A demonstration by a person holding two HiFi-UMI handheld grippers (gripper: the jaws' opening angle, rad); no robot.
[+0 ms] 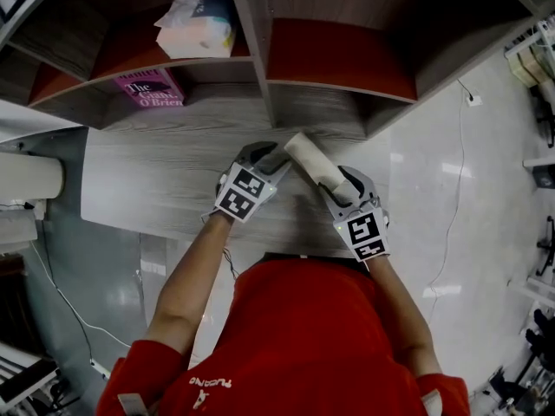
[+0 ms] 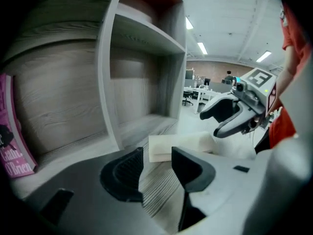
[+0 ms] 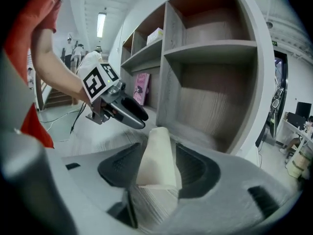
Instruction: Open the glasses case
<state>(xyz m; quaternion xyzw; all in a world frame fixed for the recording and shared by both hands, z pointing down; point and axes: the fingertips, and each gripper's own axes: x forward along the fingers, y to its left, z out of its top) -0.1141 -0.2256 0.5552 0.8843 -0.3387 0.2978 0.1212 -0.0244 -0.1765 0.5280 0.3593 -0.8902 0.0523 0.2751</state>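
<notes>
A cream glasses case [image 1: 310, 159] lies closed and slantwise on the grey wooden desk [image 1: 147, 180], just in front of the shelf unit. My right gripper [image 3: 155, 168] is open, its jaws standing on either side of the case's [image 3: 157, 153] near end; I cannot tell whether the pads touch it. My left gripper [image 2: 157, 163] is open with nothing between its jaws, and the case's [image 2: 181, 146] other end lies just beyond its tips. In the head view the left gripper [image 1: 276, 159] and right gripper [image 1: 336, 183] flank the case. Each gripper view shows the other gripper above the case.
A shelf unit with an upright divider [image 1: 260, 68] rises right behind the case. A pink book [image 1: 152, 89] leans in the left compartment, and a soft tissue pack [image 1: 198, 20] lies on the shelf above. The desk's front edge runs close to my body.
</notes>
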